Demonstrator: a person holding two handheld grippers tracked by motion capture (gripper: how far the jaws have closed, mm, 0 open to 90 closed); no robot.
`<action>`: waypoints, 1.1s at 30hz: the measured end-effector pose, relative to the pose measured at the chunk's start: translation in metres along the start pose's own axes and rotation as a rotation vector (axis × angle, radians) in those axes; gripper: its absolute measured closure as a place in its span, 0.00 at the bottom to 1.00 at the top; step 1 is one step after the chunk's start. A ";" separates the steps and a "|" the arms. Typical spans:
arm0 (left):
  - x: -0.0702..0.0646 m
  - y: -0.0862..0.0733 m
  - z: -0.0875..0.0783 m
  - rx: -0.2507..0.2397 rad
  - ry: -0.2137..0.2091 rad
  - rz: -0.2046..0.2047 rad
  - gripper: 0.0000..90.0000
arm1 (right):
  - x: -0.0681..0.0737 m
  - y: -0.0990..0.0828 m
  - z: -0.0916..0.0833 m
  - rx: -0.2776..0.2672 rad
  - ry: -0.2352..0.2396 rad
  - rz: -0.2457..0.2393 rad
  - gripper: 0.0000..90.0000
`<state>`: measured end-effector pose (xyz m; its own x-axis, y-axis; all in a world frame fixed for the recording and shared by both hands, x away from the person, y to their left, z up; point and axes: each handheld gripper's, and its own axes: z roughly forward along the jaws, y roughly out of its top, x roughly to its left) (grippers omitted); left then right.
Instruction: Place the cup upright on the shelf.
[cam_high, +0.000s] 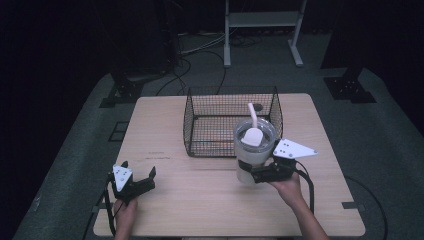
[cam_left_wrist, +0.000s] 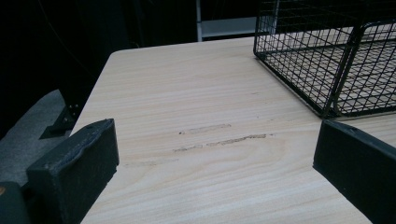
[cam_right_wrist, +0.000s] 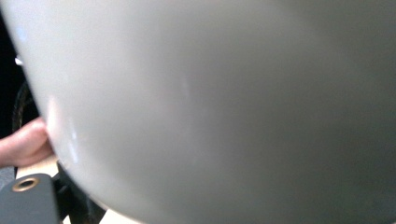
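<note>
Dim room, grey carpet (cam_high: 385, 130), wooden table (cam_high: 200, 200)

I see the wire basket (cam_high: 220, 120) sitting on the table (cam_high: 200, 200) at the middle of its far edge. The tumbler (cam_high: 252, 150) is just outside the basket's near right corner, with a straw (cam_high: 254, 116) rising from its lid. My right gripper (cam_high: 257, 172) is against the tumbler's near side, toward the table's right edge. My left gripper (cam_high: 137, 181) is near the near left corner, well apart from the basket.
</note>
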<state>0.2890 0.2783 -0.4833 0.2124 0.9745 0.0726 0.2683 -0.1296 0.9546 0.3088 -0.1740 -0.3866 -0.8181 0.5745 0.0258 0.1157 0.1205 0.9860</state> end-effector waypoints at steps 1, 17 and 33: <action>0.000 0.000 0.000 0.000 0.000 0.000 0.00 | -0.001 0.005 0.003 -0.003 0.005 -0.003 0.09; 0.000 0.000 0.000 -0.005 0.000 -0.001 0.00 | -0.026 0.066 0.044 -0.029 0.042 -0.036 0.09; 0.000 0.000 0.000 -0.003 -0.004 -0.002 0.00 | -0.066 0.083 0.114 0.064 0.039 -0.051 0.09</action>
<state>0.2890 0.2786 -0.4835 0.2157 0.9740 0.0695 0.2656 -0.1270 0.9557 0.4360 -0.1097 -0.3253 -0.8453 0.5340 -0.0167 0.1078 0.2010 0.9737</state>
